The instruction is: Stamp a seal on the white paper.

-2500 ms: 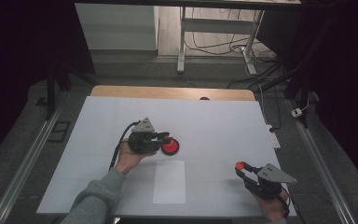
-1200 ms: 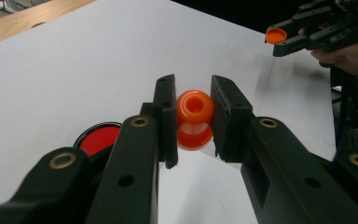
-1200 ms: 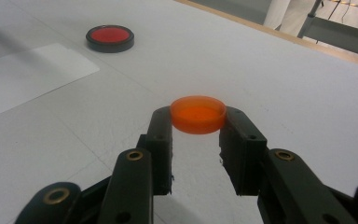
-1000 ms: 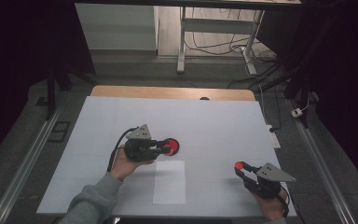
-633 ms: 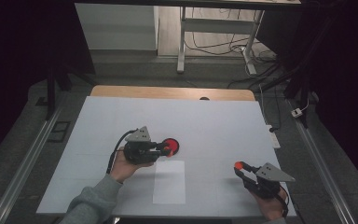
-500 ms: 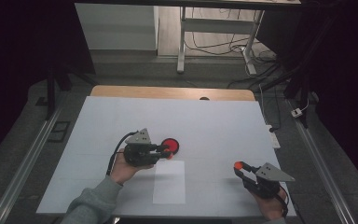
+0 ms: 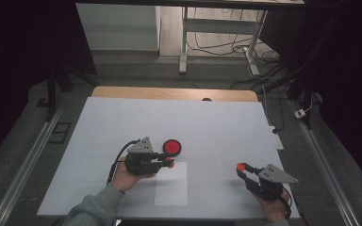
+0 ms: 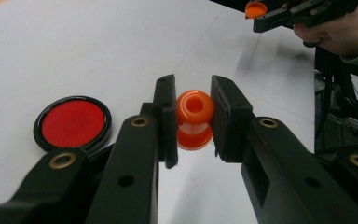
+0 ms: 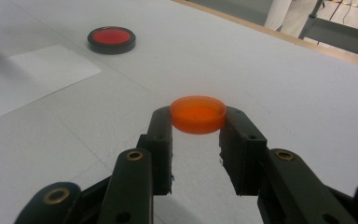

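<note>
My left gripper is shut on a small orange spool-shaped piece with a hole at its end; in the high view that gripper sits left of centre, pointing right, just above the white table. A red disc in a black rim lies flat on the table just beyond it, and shows as the red disc to the left of the left jaw. My right gripper is shut on a shallow orange cap, held level above the table; from above the right gripper is at the near right.
A white sheet of paper lies flat near the table's front edge, between the two hands. A wooden strip borders the far edge. Metal rails run along both sides, and a desk frame with cables stands behind.
The left hand has drifted a little toward the near edge and right, away from the red disc, still gripping the orange piece. The right hand has stayed put.
</note>
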Demonstrator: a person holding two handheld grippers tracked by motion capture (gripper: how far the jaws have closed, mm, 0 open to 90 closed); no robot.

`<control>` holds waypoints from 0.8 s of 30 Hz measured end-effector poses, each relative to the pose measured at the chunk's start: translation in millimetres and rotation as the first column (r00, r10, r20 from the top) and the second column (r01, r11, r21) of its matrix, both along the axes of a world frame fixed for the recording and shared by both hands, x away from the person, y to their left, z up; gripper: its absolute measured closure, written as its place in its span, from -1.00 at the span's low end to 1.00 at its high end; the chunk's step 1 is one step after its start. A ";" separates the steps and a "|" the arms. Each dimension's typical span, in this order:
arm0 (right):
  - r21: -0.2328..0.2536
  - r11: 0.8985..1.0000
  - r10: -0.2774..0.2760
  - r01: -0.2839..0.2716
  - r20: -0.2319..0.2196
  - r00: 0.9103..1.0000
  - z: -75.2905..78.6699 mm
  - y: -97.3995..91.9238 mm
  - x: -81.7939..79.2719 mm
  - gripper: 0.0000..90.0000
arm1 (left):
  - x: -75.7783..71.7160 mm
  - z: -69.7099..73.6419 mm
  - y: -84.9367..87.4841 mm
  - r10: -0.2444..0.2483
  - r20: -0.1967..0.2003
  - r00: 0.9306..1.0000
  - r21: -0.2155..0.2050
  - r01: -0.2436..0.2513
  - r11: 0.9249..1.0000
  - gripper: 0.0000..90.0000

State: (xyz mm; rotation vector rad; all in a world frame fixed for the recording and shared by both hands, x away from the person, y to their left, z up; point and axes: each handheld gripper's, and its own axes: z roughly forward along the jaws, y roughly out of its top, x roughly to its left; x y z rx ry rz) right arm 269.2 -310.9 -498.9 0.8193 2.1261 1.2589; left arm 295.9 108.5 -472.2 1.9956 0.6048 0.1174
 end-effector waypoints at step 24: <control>0.000 1.000 0.001 -0.001 -0.002 1.000 -0.2 0.7 0.4 0.44 | -10.8 -28.1 -14.9 -0.023 -0.028 0.999 0.088 0.025 0.996 0.62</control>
